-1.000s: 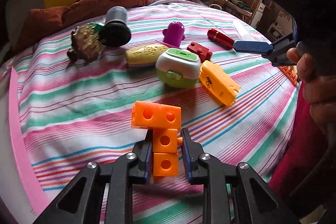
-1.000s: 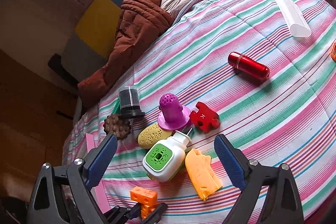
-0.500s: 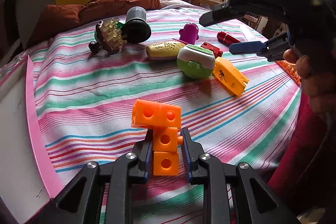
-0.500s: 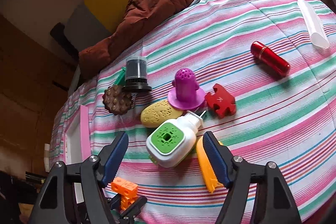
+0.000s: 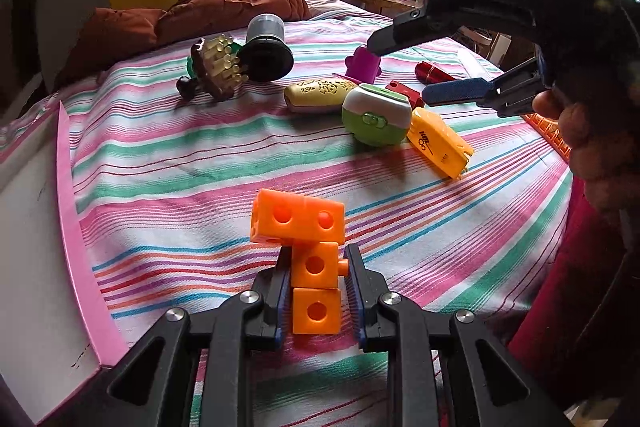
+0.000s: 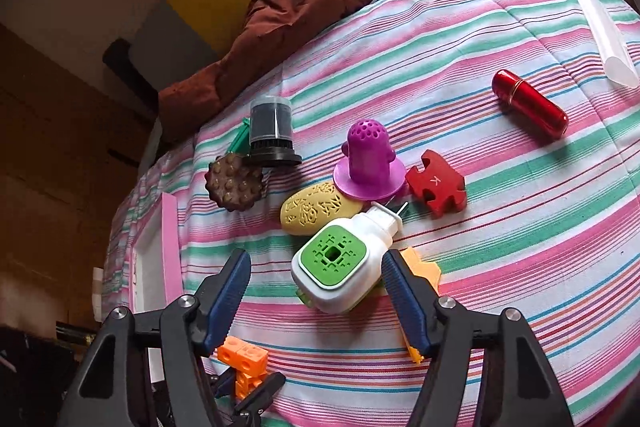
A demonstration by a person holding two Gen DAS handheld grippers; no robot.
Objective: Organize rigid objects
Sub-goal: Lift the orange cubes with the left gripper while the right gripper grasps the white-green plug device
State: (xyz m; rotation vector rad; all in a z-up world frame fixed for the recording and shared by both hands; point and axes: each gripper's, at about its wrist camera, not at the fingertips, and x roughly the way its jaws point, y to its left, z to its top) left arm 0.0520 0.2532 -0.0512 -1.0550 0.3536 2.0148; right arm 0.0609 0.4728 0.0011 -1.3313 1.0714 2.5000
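Over the striped bed (image 5: 168, 163), left gripper (image 5: 316, 283) is clamping the orange block piece (image 5: 298, 215). Right gripper (image 6: 316, 291), fingers apart, has just been closing around the green-white plug-in device (image 6: 340, 263), not pressing it.

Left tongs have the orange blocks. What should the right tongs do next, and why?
Probably ease the right tongs down and finish closing on the white and green plug-in. It sits between their blue pads, which have just been closing but do not press on it yet. The left tongs are shut on the orange blocks, so they are busy.
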